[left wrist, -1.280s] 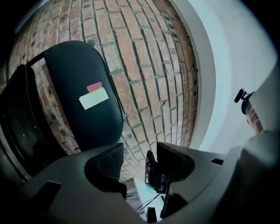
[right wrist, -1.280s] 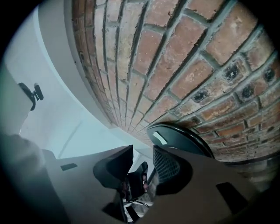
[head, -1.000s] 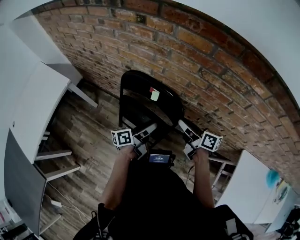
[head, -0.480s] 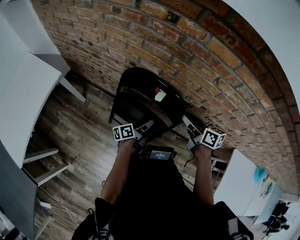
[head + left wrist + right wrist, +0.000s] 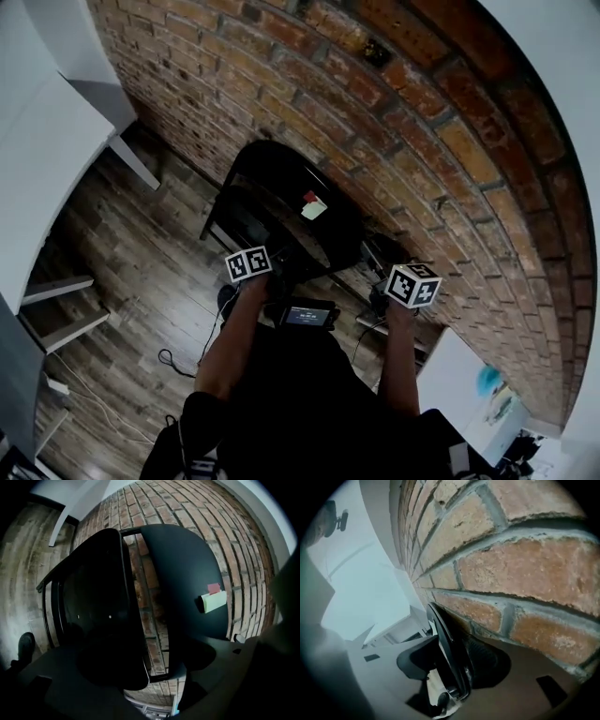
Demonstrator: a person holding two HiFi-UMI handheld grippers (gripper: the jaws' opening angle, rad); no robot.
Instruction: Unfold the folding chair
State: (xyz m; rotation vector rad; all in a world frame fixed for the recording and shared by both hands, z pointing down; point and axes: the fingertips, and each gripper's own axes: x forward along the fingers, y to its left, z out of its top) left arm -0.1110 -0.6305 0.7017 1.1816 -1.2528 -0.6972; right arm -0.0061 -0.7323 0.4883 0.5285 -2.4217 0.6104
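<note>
**Desk:** Left gripper view first: where's the folding chair (image 5: 187, 573)?

**Me:** Upright at the brick wall (image 5: 187, 508). My left hand-held gripper (image 5: 154, 679) has just opened wide, with the seat (image 5: 103, 620) edge between its jaws. My right hand-held gripper (image 5: 452, 672), also just opened, straddles the chair's rim (image 5: 445, 639) unclamped.

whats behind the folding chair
A brick wall stands right behind the folding chair; in the left gripper view bricks show through a gap in the chair. The foot of the wall and the floor behind are covered by the chair.
</note>
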